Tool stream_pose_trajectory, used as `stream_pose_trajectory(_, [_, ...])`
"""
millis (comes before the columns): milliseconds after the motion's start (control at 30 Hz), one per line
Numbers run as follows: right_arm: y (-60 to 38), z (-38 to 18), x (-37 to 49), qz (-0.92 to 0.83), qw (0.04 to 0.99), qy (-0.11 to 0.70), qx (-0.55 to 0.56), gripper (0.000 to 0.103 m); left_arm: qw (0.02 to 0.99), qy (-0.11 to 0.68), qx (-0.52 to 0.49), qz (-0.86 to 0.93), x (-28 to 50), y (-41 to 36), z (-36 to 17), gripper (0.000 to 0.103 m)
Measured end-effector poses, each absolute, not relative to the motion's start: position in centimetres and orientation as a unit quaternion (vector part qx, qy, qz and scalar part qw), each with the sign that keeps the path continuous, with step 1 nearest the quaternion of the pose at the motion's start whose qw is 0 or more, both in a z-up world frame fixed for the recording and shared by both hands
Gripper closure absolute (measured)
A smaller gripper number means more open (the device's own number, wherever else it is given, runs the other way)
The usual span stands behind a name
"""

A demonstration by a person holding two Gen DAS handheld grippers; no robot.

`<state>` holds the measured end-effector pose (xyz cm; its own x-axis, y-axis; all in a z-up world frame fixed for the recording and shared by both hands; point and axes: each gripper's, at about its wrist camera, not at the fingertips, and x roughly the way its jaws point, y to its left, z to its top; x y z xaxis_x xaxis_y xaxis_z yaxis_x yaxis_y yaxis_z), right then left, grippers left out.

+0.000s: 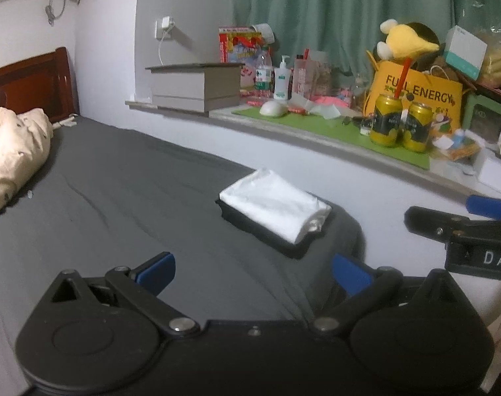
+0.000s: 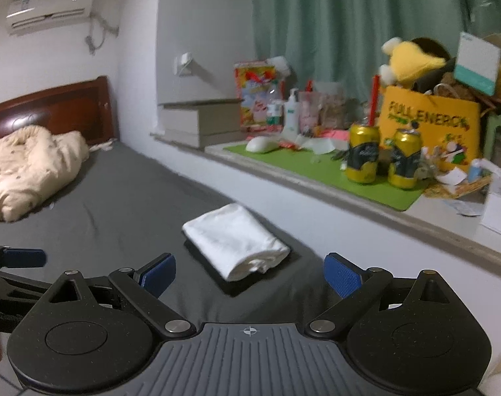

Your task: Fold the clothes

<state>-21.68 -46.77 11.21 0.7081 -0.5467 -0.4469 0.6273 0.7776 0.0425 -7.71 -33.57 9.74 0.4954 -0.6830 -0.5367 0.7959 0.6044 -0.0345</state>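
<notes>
Claws first: the left claw (image 1: pixel 253 272) and right claw (image 2: pixel 250 275) both gape wide, gripping nothing, above the grey-sheeted bed (image 2: pixel 125 198). Just ahead, a folded white cloth garment (image 2: pixel 235 241) lies atop a folded black garment (image 1: pixel 266 227) near the cluttered windowsill (image 2: pixel 365 211).

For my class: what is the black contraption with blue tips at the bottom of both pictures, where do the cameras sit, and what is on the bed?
Each picture comes from a camera fixed on a hand-held gripper, looking forward along its two fingers. One shows the left gripper, the other the right gripper. The blue tips are grip pads. A person carries one tool in each hand; no robot arm is present. Both stand open and hold nothing. On the grey bed lies a folded white garment atop a folded black one. A crumpled cream quilt lies near the wooden headboard. The window ledge holds two yellow cans, books, bottles and a yellow bag.
</notes>
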Motion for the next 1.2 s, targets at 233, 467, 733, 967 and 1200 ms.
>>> stream_pose_trajectory(233, [-46.5,12.5,-22.2,-0.336,0.915,0.205,0.083,0.006,0.882,0.199,0.112,-0.412,-9.5,-33.9,13.0,0.000])
stream_pose_trajectory(467, [-46.0,14.4,-23.5,-0.344,0.922,0.166,0.058,0.006,0.877,0.165,0.040,-0.450,-9.9,-32.8,14.8,0.000])
stream_pose_trajectory(733, [-43.5,14.8,-24.2,-0.351,0.931,0.094,-0.019,0.006,0.897,0.027,-0.040,-0.438,-11.4,-29.6,14.2,0.000])
stream_pose_trajectory(967, [-42.6,13.7,-23.0,-0.346,0.932,0.108,-0.015,0.006,0.924,0.078,0.015,-0.375,-10.7,-30.8,12.9,0.000])
stream_pose_trajectory(1200, [-45.0,12.7,-20.6,-0.368,0.901,0.225,0.041,0.006,0.892,0.258,0.074,-0.364,-7.4,-33.3,11.1,0.000])
